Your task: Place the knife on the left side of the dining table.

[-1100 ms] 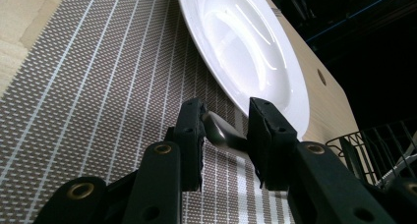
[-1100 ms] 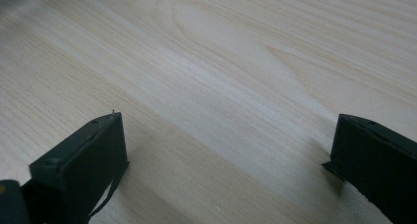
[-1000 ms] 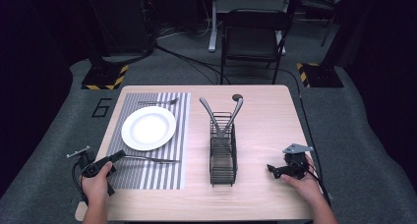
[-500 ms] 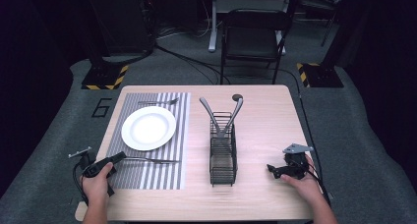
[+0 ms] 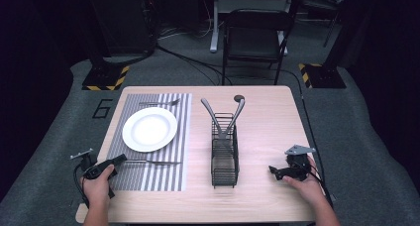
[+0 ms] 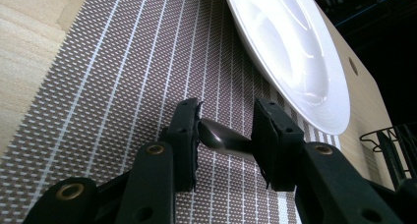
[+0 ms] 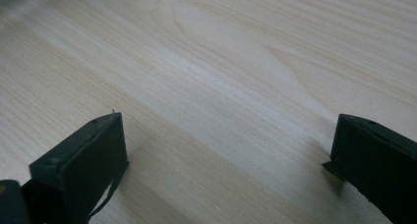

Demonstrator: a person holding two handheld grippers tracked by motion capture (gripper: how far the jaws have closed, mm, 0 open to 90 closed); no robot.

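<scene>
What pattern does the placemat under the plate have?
The placemat is grey-brown with thin white stripes, clearest in the left gripper view.

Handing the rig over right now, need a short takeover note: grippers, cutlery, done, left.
Left gripper: jaws around the handle end of the knife, have just been opening; the handle touches one pad, gap at the other, so not clamped.
Right gripper: open, nothing between the jaws, over bare table at the right.
Things: plate on the striped placemat, fork beyond the plate, knife on the mat on the person's side of the plate.
Done: plate, fork and knife laid.
Left: two utensils stand in the wire rack; probably those next.
</scene>
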